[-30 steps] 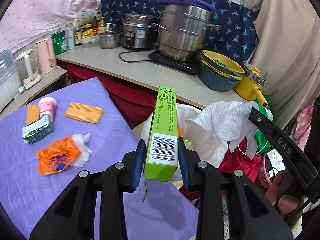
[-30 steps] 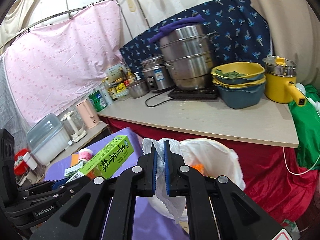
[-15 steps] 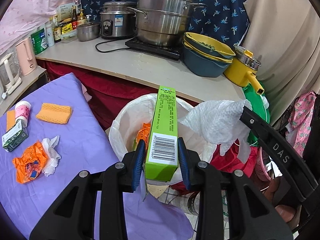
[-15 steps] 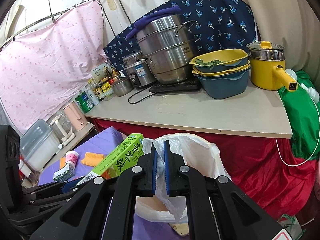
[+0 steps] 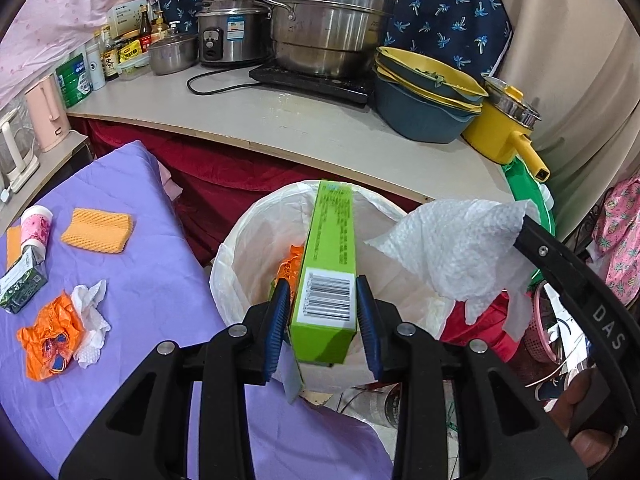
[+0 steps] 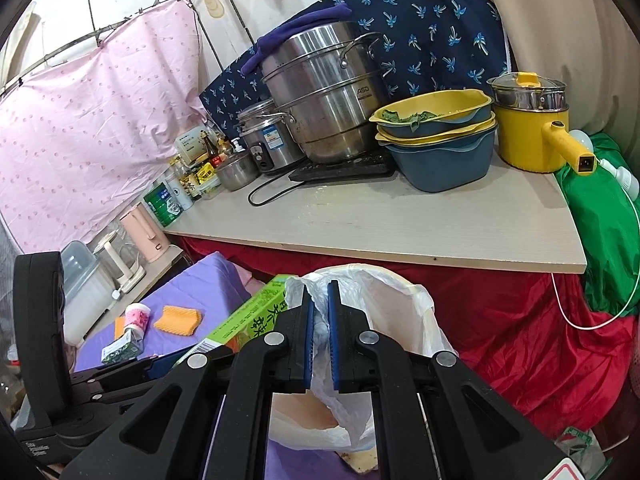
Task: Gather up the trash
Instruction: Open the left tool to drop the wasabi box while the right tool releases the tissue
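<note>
A: Where's the bin (image 5: 240, 248)?
B: Right of the cloth-covered table (image 5: 160, 300), before the counter (image 5: 304, 128).
A: And the box (image 5: 328, 264)?
B: Over the bin, with the wrapper (image 5: 290, 264) inside it.

A long green carton (image 5: 326, 272), barcode face up, is clamped between the left jaws, pointing forward over the white-lined bin (image 5: 248, 240), while crumpled white tissue (image 6: 320, 328) sits pinched between the right jaws.

I see a glossy green cardboard box (image 5: 326, 276) between matt black plastic jaws, a dimpled white paper towel (image 5: 460, 248), a thin shiny white plastic bin liner (image 5: 248, 256), wrinkled purple cloth (image 5: 152, 312) and polished steel pots (image 5: 332, 20).
</note>
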A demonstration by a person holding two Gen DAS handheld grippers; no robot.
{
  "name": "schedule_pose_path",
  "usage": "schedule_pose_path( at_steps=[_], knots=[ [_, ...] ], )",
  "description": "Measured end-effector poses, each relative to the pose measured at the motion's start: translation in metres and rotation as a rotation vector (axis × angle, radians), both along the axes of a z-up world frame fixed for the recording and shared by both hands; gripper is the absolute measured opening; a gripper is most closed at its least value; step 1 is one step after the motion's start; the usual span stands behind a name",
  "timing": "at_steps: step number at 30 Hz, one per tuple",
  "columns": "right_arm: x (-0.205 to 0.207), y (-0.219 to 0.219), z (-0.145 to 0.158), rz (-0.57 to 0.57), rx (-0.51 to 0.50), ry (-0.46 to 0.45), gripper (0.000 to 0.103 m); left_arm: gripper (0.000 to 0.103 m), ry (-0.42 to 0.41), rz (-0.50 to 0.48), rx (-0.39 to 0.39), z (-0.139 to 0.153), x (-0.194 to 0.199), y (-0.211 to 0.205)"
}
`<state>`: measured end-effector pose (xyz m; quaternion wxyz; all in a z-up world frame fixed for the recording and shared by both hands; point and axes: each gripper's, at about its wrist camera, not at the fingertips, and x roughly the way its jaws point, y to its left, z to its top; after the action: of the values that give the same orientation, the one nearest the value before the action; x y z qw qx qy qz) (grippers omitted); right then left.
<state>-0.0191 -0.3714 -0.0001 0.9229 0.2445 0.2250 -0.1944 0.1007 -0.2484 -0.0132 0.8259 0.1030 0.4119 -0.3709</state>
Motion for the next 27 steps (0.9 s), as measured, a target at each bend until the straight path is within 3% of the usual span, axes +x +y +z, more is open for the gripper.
schedule_pose_path(
  at_steps=[7, 12, 19, 22, 24, 27],
  knots=[
    [0.004, -0.001, -0.004, 0.001, 0.003, 0.010, 0.006, 0.031, -0.025, 0.015, -0.014, 0.006, 0.006, 0.002],
    [0.009, 0.003, -0.002, 0.015, 0.001, 0.007, 0.006, 0.056, -0.044, 0.090, -0.023, 0.014, 0.013, 0.017],
    [0.025, 0.011, 0.002, 0.048, -0.013, 0.007, 0.007, 0.061, -0.041, 0.172, -0.030, 0.017, 0.021, 0.045],
    [0.034, 0.012, 0.002, 0.049, -0.012, 0.007, 0.017, 0.064, -0.053, 0.199, -0.023, 0.017, 0.023, 0.054],
    [0.039, 0.013, 0.002, 0.044, -0.011, 0.010, 0.031, 0.065, -0.073, 0.215, -0.014, 0.017, 0.023, 0.060],
    [0.042, 0.017, 0.003, 0.047, -0.012, 0.003, 0.033, 0.065, -0.084, 0.235, -0.005, 0.017, 0.025, 0.067]
  ],
)
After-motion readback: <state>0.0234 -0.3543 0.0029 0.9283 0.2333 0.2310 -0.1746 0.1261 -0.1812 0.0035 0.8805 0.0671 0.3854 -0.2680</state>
